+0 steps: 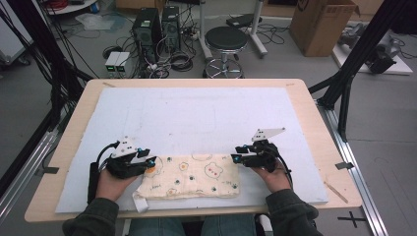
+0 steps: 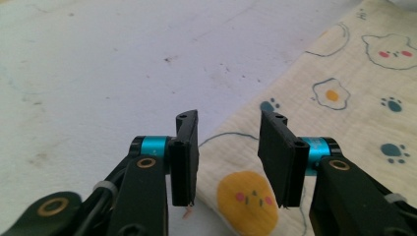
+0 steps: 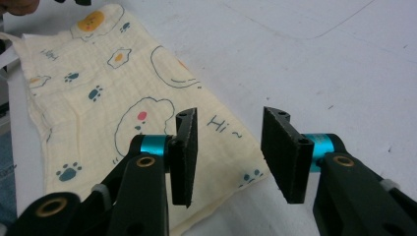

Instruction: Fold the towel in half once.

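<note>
A folded cream cloth [image 1: 189, 176] printed with eggs, paws and bears lies flat on the white mat near the table's front edge. My left gripper [image 1: 149, 161] hovers at the cloth's left end, open, its jaws straddling the cloth's corner [image 2: 246, 162] with nothing gripped. My right gripper [image 1: 237, 158] is at the cloth's right end, open as well, its jaws above the cloth's far-right corner [image 3: 231, 147]. In the left gripper view my own gripper [image 2: 228, 157] is low over the cloth. In the right gripper view my gripper [image 3: 228, 155] sits just over the cloth's edge.
A white mat [image 1: 196, 118] covers most of the wooden table [image 1: 314, 123]. Beyond the table are a black stool [image 1: 225, 42], computer towers [image 1: 147, 29] with cables, and a cardboard box [image 1: 319, 24]. A thin stick [image 1: 336, 191] lies at the table's right front.
</note>
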{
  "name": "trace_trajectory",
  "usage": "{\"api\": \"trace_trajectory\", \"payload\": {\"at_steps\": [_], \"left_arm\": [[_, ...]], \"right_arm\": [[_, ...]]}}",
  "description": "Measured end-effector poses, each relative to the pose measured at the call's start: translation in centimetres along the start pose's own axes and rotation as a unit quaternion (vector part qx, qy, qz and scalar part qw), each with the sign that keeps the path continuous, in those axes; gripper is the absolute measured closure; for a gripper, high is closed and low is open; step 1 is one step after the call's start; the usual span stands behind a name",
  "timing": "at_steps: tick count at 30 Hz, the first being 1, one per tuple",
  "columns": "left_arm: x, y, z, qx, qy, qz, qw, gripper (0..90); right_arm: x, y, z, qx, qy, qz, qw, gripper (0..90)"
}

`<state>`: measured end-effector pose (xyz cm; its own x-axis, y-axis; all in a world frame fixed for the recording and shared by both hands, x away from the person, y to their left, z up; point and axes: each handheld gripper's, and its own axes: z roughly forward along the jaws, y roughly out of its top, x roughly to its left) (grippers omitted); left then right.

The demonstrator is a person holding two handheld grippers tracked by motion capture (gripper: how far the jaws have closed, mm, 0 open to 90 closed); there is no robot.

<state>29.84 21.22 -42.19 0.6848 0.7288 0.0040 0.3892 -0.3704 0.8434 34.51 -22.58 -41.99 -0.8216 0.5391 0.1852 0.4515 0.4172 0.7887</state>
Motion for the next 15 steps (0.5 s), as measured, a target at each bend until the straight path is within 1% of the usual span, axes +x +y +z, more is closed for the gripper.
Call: {"api": "trace_trajectory", "payload": {"at_steps": [1, 2, 3, 6, 11, 13, 15], "left_arm": [[0.03, 0.04, -0.03, -0.007, 0.002, -0.005, 1.0, 56.3], [0.12, 0.1, -0.13, -0.008, 0.004, -0.002, 1.0, 54.6], [0.17, 0.16, -0.21, -0.01, 0.004, -0.001, 0.9999, 53.5], [0.27, 0.3, -0.39, -0.014, 0.006, -0.007, 0.9999, 50.6], [0.54, 0.42, -0.85, -0.022, 0.007, -0.012, 0.9997, 50.4], [0.65, 0.45, -0.94, -0.024, 0.007, -0.012, 0.9996, 50.0], [0.74, 0.47, -0.95, -0.027, 0.007, -0.016, 0.9995, 49.4]], "right_arm": [[0.04, 0.03, -0.04, 0.003, -0.002, -0.003, 1.0, 55.5], [0.05, 0.03, -0.07, 0.002, -0.006, -0.004, 1.0, 54.4], [0.02, 0.03, -0.12, 0.002, -0.005, -0.003, 1.0, 53.8], [-0.09, 0.02, -0.32, 0.0, -0.007, -0.004, 1.0, 51.4], [-0.23, 0.03, -0.52, -0.005, -0.01, -0.006, 0.9999, 48.8], [-0.11, 0.16, -0.52, -0.003, -0.015, -0.01, 0.9998, 47.3], [0.04, 0.29, -0.55, -0.004, -0.016, -0.013, 0.9998, 46.7]]}}
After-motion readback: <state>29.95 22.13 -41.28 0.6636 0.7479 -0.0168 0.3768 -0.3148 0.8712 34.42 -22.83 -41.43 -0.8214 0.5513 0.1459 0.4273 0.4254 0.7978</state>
